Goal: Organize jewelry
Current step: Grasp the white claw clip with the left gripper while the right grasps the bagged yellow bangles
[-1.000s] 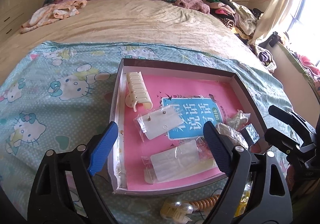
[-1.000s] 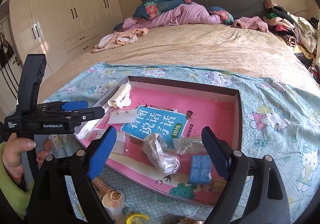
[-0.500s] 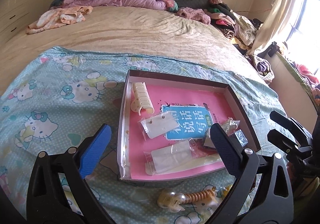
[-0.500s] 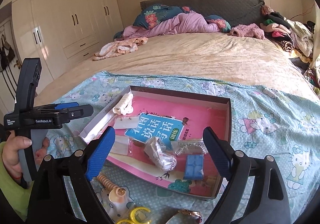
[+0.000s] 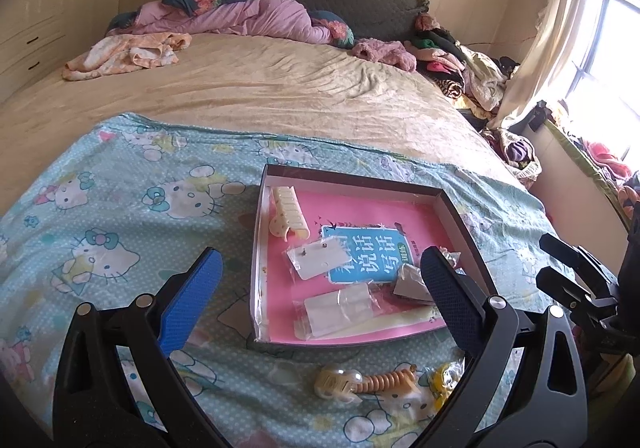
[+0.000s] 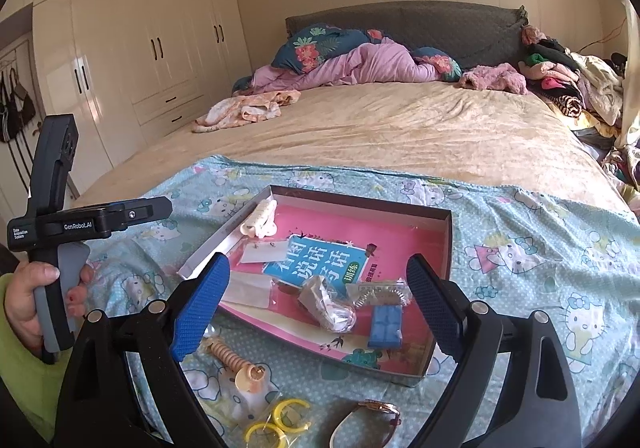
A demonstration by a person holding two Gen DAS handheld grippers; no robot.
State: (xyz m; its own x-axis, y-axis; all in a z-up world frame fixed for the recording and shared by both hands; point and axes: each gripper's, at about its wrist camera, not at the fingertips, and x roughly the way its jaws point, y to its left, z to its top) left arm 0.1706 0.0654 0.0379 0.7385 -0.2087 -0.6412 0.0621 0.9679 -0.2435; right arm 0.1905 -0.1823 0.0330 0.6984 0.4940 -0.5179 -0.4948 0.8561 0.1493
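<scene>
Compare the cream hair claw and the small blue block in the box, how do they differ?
The cream hair claw is pale, long and ribbed with teeth; the blue block is flat and squarish. The claw lies by the box's far left wall, the block near its front right end. Both lie loose in the box on its pink floor.

A shallow box (image 6: 447, 244) with dark walls and a pink floor lies on the patterned sheet at the foot of the bed. Inside it, a cream hair claw (image 5: 289, 213) lies in the far left corner. Near it is a clear bag with a white card (image 5: 318, 259), and closer another clear flat packet (image 5: 340, 308). A crumpled clear bag (image 6: 326, 304), a small packet with a metal spring (image 6: 378, 293) and a blue block (image 6: 385, 326) lie together. Outside the box, on the sheet, lie a beige spiral clip (image 6: 234, 360), yellow rings in a bag (image 6: 276, 422) and a watch (image 6: 370, 418).
</scene>
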